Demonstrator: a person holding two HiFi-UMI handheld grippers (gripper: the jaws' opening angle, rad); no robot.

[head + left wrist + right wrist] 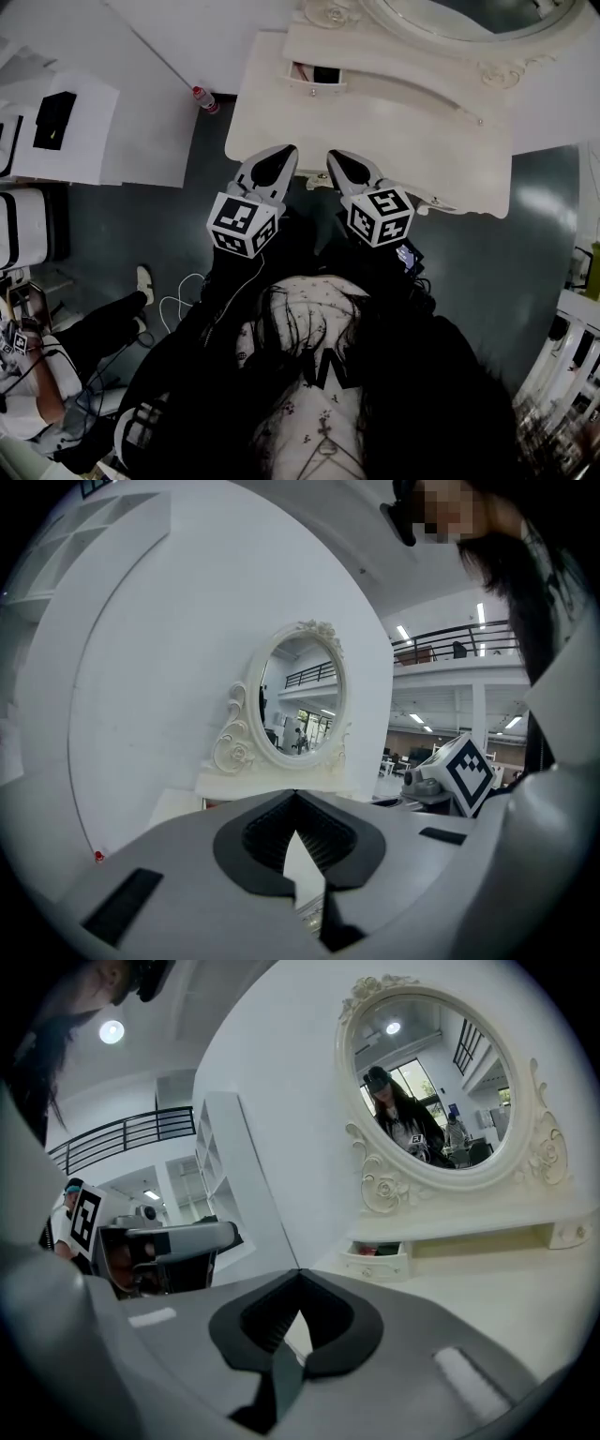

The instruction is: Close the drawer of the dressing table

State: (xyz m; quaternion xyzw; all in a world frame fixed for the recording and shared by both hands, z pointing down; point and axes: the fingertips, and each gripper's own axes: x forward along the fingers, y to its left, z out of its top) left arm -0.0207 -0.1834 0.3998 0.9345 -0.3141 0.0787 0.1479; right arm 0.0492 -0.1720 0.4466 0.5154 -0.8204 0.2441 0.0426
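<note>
Nearest the viewer, the left gripper (283, 153) and right gripper (338, 157) hover side by side over the front edge of the dressing table (375, 131). Both pairs of jaws are pressed together with nothing between them. Farther back, at the left end of the low shelf under the mirror (427, 1091), the small drawer (317, 75) stands pulled out, with red and dark items inside. Likely hazards: a push from closed tips landing off-centre may skew the drawer and jam it, items standing above its rim may catch on the shelf, and a hard shove may jolt the mirror.
</note>
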